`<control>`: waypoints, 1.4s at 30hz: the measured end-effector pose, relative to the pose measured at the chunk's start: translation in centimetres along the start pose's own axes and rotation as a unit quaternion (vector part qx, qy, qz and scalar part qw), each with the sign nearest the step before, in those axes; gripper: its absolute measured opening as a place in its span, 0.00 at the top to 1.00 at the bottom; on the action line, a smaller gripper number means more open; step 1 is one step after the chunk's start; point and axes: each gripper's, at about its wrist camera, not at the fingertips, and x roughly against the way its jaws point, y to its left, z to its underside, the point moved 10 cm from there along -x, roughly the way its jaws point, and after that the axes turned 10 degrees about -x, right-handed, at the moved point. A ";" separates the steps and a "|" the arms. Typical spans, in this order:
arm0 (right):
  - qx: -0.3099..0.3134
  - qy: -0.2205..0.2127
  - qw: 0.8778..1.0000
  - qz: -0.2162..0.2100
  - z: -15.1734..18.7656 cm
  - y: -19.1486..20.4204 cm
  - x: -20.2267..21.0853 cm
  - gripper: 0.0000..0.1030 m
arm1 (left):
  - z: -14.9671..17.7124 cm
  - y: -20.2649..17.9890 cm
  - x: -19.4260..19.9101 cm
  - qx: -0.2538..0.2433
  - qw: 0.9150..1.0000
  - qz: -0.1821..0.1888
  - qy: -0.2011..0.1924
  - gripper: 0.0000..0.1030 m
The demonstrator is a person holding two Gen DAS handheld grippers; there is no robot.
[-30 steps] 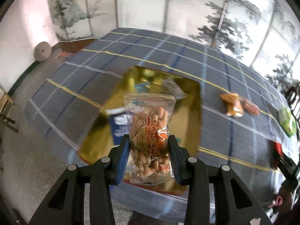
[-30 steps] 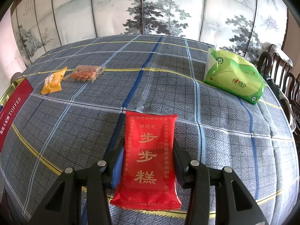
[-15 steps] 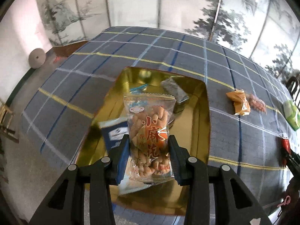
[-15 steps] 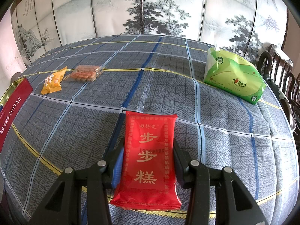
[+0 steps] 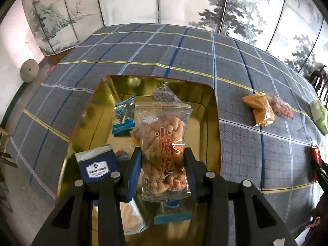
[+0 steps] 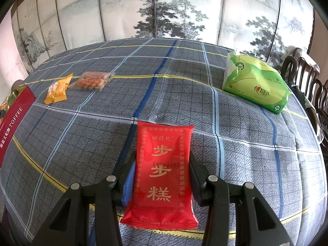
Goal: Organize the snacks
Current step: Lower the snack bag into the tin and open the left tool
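My left gripper [image 5: 163,162] is shut on a clear packet of fried dough twists [image 5: 164,135] and holds it over the gold tin [image 5: 213,127]. The tin holds several snacks: a navy packet [image 5: 96,164], a blue packet [image 5: 123,114], a dark speckled packet [image 5: 164,95]. My right gripper [image 6: 162,174] is shut on a red cake packet [image 6: 164,164] just above the plaid tablecloth. An orange packet [image 5: 260,108] [image 6: 57,91] and a clear packet of red snacks [image 5: 280,106] [image 6: 92,81] lie on the cloth.
A green tissue pack [image 6: 256,84] lies at the far right of the table. The tin's red side marked TOFFEE [image 6: 12,123] shows at the left in the right wrist view. Dark wooden chairs [image 6: 307,75] stand at the right edge. A painted screen stands behind.
My left gripper has carried the dough twist packet forward over the tin, so more of the tin's inside now shows. The right gripper and red packet have not moved.
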 end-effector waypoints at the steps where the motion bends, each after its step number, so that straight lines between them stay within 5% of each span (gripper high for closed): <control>1: 0.000 0.000 1.000 0.000 0.0 0.0 0.0 0.56 | -0.1 -0.1 -0.2 -0.001 1.000 0.001 0.001 0.64; 19: 0.000 0.000 1.000 0.001 0.0 0.0 0.0 0.56 | -0.2 -0.9 -0.5 -0.011 1.000 0.013 0.001 0.64; 25: 0.000 0.000 1.000 0.001 0.0 0.1 0.0 0.56 | 0.4 -1.0 0.9 -0.007 1.000 0.016 -0.014 0.52; 31: 0.001 0.000 1.000 0.003 -0.1 0.0 -0.1 0.56 | 1.2 -0.8 3.6 -0.013 0.999 -0.012 -0.048 0.38; 42: -0.004 0.003 1.000 0.006 0.3 0.0 0.4 0.56 | 3.6 0.4 7.0 -0.015 0.996 -0.069 -0.049 0.37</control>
